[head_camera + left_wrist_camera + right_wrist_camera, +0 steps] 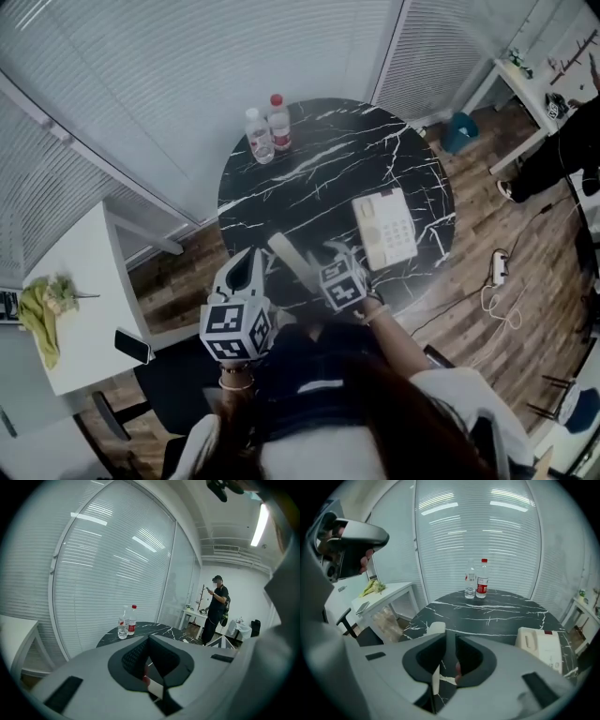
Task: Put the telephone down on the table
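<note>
The cream telephone base (386, 228) lies flat on the right side of the round black marble table (309, 169); its edge also shows in the right gripper view (541, 648). The cream handset (289, 258) lies apart from it near the table's front edge, with its end (436, 628) just beyond my right gripper's left jaw. My right gripper (330, 251) hovers beside the handset, and only a thin slit shows between its jaws (451, 637), with bare table seen through it. My left gripper (251, 261) hangs over the front left edge, jaws together (149, 639), holding nothing.
Two water bottles (267, 131) stand at the table's far edge by the blinds. A white side table (80, 300) at the left carries a yellow cloth (42, 314) and a mobile phone (133, 345). A power strip (497, 267) lies on the floor. A person (216, 606) stands at the back.
</note>
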